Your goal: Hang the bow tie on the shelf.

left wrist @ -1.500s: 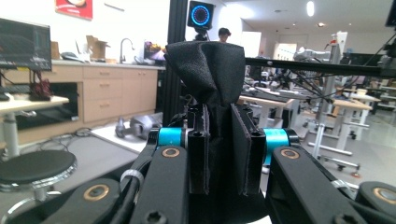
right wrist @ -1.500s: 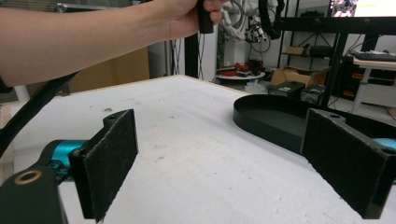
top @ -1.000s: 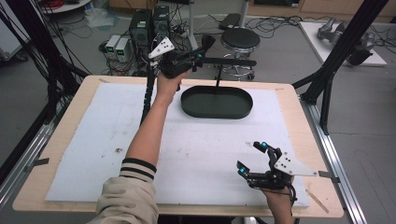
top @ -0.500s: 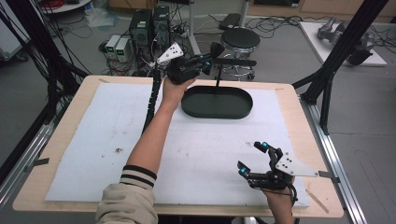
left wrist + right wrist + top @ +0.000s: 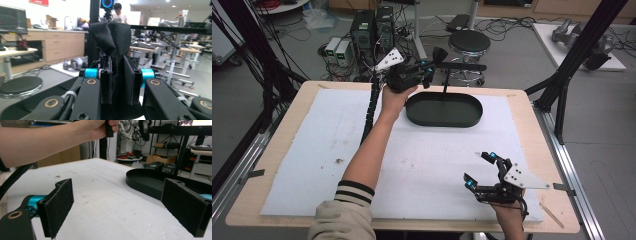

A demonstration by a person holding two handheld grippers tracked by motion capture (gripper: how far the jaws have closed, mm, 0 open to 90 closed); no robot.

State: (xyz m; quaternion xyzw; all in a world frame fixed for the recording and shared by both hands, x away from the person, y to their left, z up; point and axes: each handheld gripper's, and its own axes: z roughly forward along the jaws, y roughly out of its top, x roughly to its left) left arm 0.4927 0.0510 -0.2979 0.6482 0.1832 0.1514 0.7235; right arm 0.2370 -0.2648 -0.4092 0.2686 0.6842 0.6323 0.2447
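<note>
We hold a black cloth (image 5: 111, 37) pinched in the left claw (image 5: 428, 67), raised beside the rack's bar (image 5: 462, 66) above the black tray (image 5: 444, 110), presumably to hang it, while the right claw (image 5: 482, 170) rests spread on the counter (image 5: 287, 125).

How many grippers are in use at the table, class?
2: the left gripper raised beyond the black tray, clamping dark cloth; the right gripper open near the front edge.

One black oval tray (image 5: 444, 111), one black cloth (image 5: 111, 37), two claws (image 5: 428, 69) (image 5: 480, 169), one stool (image 5: 468, 43)
</note>
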